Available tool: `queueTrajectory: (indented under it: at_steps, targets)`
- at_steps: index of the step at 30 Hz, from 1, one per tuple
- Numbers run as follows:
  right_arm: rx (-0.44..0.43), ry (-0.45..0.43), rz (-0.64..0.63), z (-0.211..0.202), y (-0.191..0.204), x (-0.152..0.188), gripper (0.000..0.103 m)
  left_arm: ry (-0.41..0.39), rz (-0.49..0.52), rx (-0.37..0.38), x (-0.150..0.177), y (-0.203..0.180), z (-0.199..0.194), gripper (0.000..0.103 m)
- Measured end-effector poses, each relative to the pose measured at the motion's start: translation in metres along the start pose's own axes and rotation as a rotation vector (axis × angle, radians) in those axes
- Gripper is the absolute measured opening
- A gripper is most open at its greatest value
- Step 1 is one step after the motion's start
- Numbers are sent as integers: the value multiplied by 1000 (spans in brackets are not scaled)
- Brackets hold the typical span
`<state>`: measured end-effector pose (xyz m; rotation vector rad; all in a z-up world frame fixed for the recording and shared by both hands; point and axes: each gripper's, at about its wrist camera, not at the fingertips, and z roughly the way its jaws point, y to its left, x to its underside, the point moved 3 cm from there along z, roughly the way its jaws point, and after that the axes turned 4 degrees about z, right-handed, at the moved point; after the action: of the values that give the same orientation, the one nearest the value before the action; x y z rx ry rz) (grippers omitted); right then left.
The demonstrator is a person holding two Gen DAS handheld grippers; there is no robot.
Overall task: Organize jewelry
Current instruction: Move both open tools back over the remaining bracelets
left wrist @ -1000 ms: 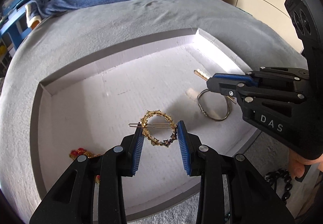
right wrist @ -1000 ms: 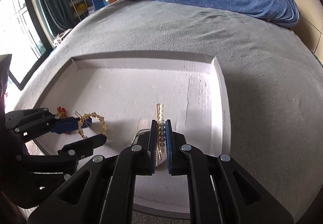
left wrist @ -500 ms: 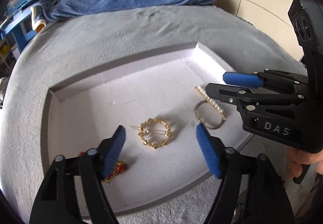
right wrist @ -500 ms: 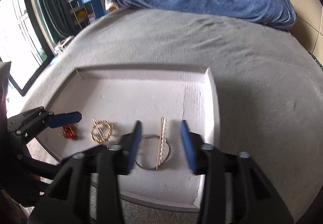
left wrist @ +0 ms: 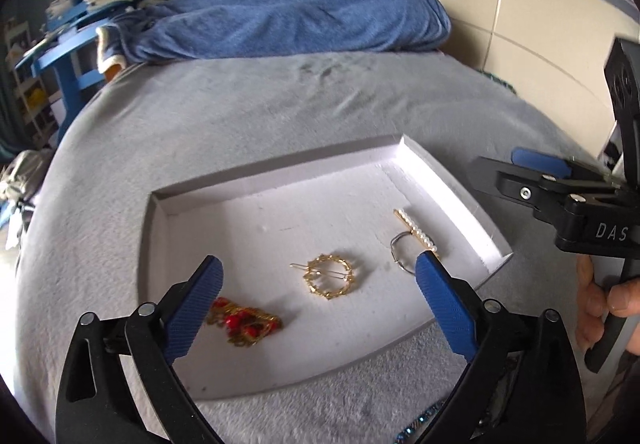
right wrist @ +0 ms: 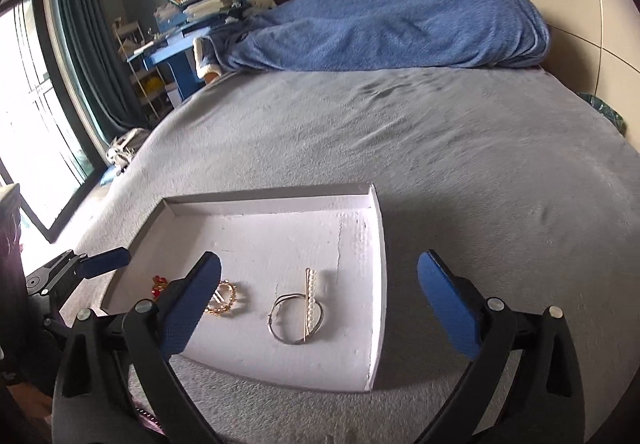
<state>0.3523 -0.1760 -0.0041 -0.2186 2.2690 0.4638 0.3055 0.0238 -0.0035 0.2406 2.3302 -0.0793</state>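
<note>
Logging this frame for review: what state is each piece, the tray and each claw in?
White tray: on the grey bed, holding four pieces.
Pearl hair clip: lying across the silver ring.
Gold circle clip: flat, free.
Red-and-gold piece: flat, free.
Left claw: opening, holding nothing.
Right claw: opening, holding nothing.

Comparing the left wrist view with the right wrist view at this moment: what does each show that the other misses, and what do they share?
Only the left wrist view shows the whole red-and-gold brooch, a hand gripping the right tool's handle, and a blue beaded piece on the bed outside the tray.

Only the right wrist view shows the window and dark curtain.

Both show the white tray, gold ring clip, pearl hair clip lying across the silver ring, and blue blanket. Both tools' jaws are opening, nothing between them; the left tool too.
</note>
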Motion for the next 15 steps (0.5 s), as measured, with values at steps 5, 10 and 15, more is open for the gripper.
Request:
queueTrajectory:
  at_steps: [5,10,15]
  targets:
    - [0,-3,-3,-11,0,8,97,-28,-20,-21,3,9,-22,97]
    - [-6,0,4,-24,1,22,97,-27,-45,-27,13,16,-36,97]
    - [4,6,-2,-36,1,37,97,-30,-55,-48,29,20,-52,97]
